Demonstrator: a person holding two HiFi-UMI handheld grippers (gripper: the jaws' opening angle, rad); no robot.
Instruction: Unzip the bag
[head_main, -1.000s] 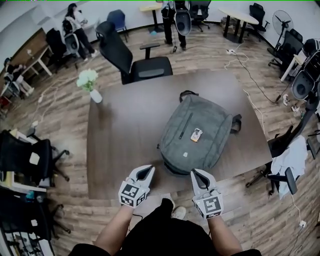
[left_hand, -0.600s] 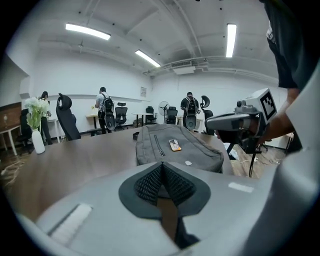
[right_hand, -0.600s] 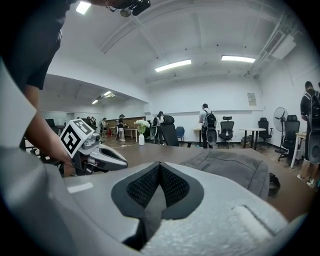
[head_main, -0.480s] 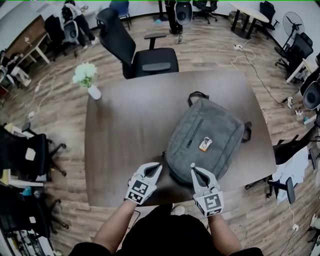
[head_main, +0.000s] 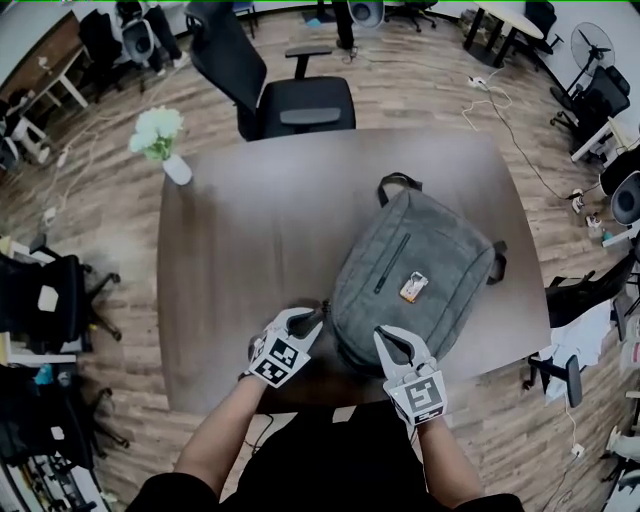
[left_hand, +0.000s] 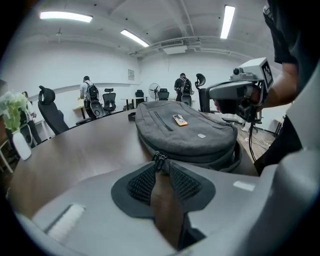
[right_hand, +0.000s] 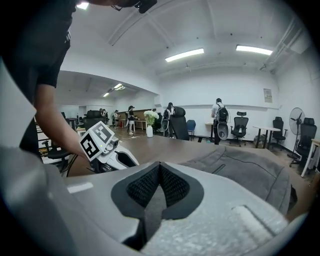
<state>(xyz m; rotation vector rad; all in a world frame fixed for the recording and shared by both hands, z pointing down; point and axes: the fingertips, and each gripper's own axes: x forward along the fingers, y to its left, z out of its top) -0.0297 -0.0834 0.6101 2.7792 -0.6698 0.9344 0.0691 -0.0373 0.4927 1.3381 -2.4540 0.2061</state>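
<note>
A grey backpack (head_main: 415, 270) lies flat on the brown table (head_main: 240, 230), with a small orange and white tag (head_main: 411, 288) on its top. My left gripper (head_main: 318, 318) is at the bag's near left corner. Its jaws are opening, with a narrow gap between the pads. In the left gripper view the two zipper pulls (left_hand: 160, 160) sit right at the fingertips, not pinched. My right gripper (head_main: 382, 336) is shut on nothing and hovers over the bag's near edge. The right gripper view shows the bag (right_hand: 240, 165) ahead and the left gripper (right_hand: 107, 147) to its left.
A white vase of flowers (head_main: 165, 150) stands at the table's far left corner. A black office chair (head_main: 275, 95) is pushed against the far side. More chairs, cables and desks ring the table, and people stand at the back of the room.
Both grippers have moved forward from the table's near edge to the bag's near end. The left jaws, closed before, now show a small gap.
</note>
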